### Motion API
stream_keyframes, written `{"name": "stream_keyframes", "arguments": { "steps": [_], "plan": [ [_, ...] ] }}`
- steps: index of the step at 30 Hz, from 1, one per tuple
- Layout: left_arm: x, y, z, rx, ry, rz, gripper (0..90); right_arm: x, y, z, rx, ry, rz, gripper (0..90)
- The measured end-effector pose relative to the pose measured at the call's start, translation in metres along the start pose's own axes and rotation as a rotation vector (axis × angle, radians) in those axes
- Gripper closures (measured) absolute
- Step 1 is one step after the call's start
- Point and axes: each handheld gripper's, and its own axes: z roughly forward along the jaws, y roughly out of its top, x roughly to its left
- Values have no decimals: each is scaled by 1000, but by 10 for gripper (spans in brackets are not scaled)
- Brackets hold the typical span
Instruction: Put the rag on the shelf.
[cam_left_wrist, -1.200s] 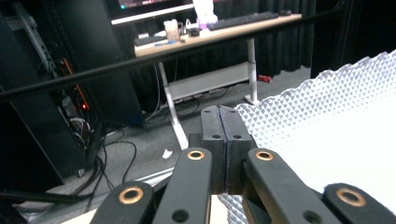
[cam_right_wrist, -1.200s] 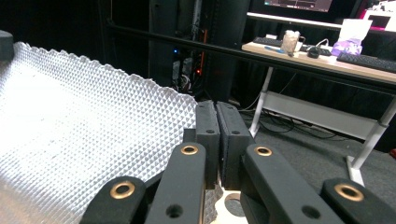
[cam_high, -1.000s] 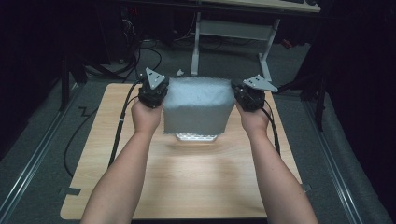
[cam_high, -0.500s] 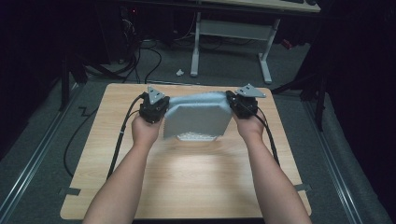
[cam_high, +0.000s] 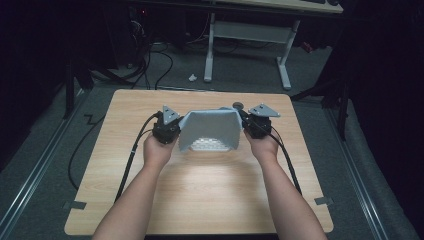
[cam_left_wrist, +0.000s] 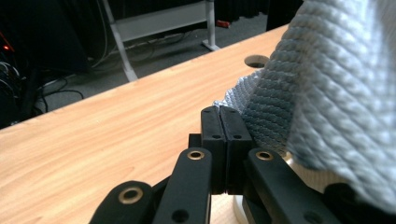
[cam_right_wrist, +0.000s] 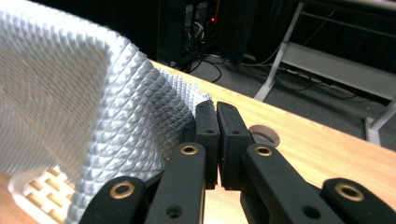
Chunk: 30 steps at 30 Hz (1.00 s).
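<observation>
I've got the pale grey waffle-textured cloth (cam_high: 210, 127) stretched betw. my two grippers, over the far half of the light wooden table (cam_high: 200, 200), roughly midway betw. its left & right edges.

My left gripper (cam_high: 172, 129) has its jaws pressed together on the cloth's left top corner; in the left gripper view the black pads meet w/ a bit of grey fabric (cam_left_wrist: 327, 93) caught at their tips, the rest draping off to the right of them. My right gripper (cam_high: 248, 125) does likewise on the right top corner: jaws tight, cloth (cam_right_wrist: 84, 102) pinched at the tips & hanging off to the left in the right gripper view.

Cloth hangs as a wide sheet, top edge taut betw. the corners, sides folding in twd me. Beneath it sits a white plastic basket w/ slotted walls (cam_high: 207, 145), on the table; its lattice (cam_right_wrist: 37, 186) peeks out under the cloth's lower edge. Can't tell if the cloth touches it.

A round hole (cam_left_wrist: 257, 60) in the tabletop lies near the far edge, just beyond the cloth.
</observation>
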Motion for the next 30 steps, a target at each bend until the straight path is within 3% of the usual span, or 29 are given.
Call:
{"name": "stream_keyframes", "arguments": {
  "steps": [30],
  "plan": [
    [-9,-24,3,34,-42,-17,895,7,-38,6,55,21,21,892]
  ]
}}
